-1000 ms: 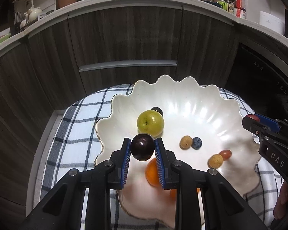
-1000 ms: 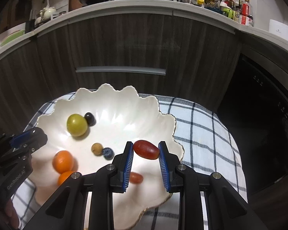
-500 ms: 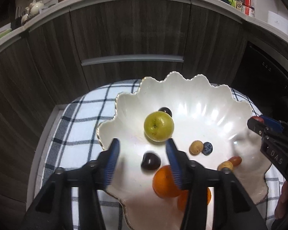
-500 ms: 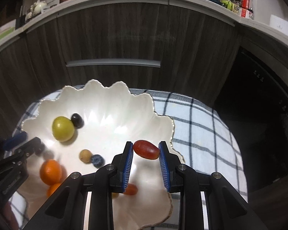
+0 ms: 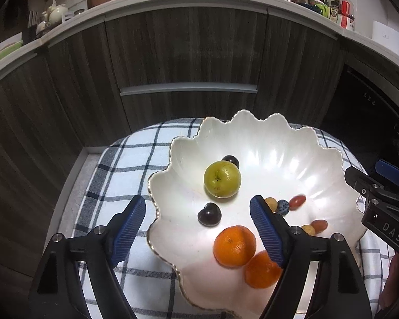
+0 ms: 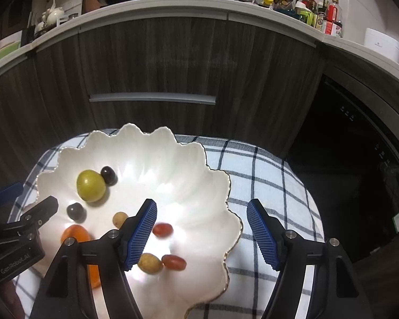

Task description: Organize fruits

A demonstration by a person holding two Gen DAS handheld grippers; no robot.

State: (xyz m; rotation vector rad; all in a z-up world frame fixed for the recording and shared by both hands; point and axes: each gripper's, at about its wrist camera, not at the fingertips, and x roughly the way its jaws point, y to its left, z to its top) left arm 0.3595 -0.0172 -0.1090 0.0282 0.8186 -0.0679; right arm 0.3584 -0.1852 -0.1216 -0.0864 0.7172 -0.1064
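A white scalloped bowl (image 5: 287, 143) (image 6: 173, 159) sits on a checked cloth. It holds a green apple (image 5: 222, 178) (image 6: 91, 185), two dark plums (image 5: 209, 214) (image 5: 231, 160), two oranges (image 5: 234, 246) (image 5: 262, 269), a blueberry (image 5: 282, 207), small tan fruits (image 6: 149, 263) and red grape tomatoes (image 5: 297, 202) (image 6: 162, 229) (image 6: 173, 262). My left gripper (image 5: 196, 228) is open and empty above the bowl's near left side. My right gripper (image 6: 201, 232) is open and empty above the bowl's right rim.
The checked cloth (image 5: 114, 180) (image 6: 268, 186) covers a small round stand. Dark wood cabinets with a grey handle (image 5: 188, 88) stand behind. A dark appliance front (image 6: 359, 159) is at the right. The counter above carries a pan and bottles.
My left gripper opened and dropped the dark plum into the bowl. My right gripper opened and the red grape tomato fell into the bowl. Both grippers have pulled back a little.
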